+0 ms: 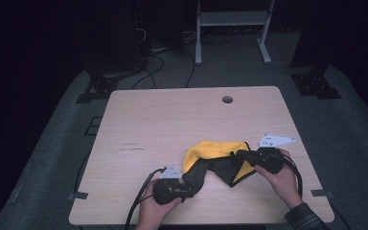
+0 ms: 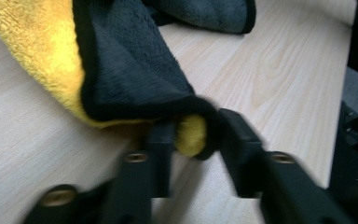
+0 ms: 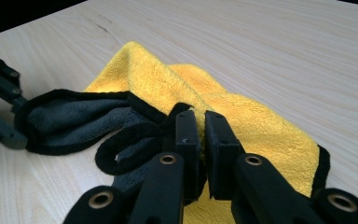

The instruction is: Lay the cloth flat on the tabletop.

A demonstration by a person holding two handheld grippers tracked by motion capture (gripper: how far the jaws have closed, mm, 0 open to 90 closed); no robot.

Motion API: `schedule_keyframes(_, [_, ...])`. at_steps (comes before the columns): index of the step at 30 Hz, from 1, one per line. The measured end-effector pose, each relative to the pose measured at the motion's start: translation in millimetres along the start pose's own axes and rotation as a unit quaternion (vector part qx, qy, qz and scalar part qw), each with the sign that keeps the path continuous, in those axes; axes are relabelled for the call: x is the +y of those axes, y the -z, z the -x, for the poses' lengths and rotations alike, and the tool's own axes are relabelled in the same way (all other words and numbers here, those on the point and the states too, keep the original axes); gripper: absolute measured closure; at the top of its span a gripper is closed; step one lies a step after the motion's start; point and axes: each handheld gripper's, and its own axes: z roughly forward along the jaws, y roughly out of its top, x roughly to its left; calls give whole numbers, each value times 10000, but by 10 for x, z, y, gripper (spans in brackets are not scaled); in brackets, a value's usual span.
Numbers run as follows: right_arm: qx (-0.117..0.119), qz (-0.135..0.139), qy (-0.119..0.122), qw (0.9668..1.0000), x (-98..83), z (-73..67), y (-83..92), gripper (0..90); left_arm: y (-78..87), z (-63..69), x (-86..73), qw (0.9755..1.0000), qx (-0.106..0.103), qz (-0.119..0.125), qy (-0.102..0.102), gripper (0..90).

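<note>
Left gripper [image 1: 188, 186], at 6 o'clock near the front edge: jaws narrow, clamped on a rolled corner of the cloth [image 1: 218, 160]. In the left gripper view the yellow-and-black hem [image 2: 192, 133] sits pinched between the pads, with slight motion blur. Left hand [image 1: 155, 208] wraps the gripper body.

Right gripper [image 1: 237, 154], at 4 o'clock: jaws nearly together on a black-edged fold. In the right gripper view the hem [image 3: 179, 111] is caught between the pads and yellow pile spreads beyond them. Right hand [image 1: 282, 179] is behind it.

The cloth lies crumpled at the front-centre of the table [image 1: 172, 120], yellow face up at the far side, grey face sagging between the two grippers. It rests on the wood, not lifted.

Progress, as a judgement: both grips look made, so the pick-up stage is done. Spreading or folding is not yet begun; the cloth is bunched, with no flat layer and no clean crease.

Far side at 12 o'clock: bare wood and a cable hole [image 1: 227, 99].
</note>
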Motion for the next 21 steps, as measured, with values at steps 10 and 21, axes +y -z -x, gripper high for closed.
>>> schedule_keyframes(10, [-62,156,-91,9998,9,65,119,840,345,-248,102,9988,401,276,63,808])
schedule_keyframes(21, [-147,438,-313,9984,103,185,334,839,778,-570,315,9926,782,933,-2,814])
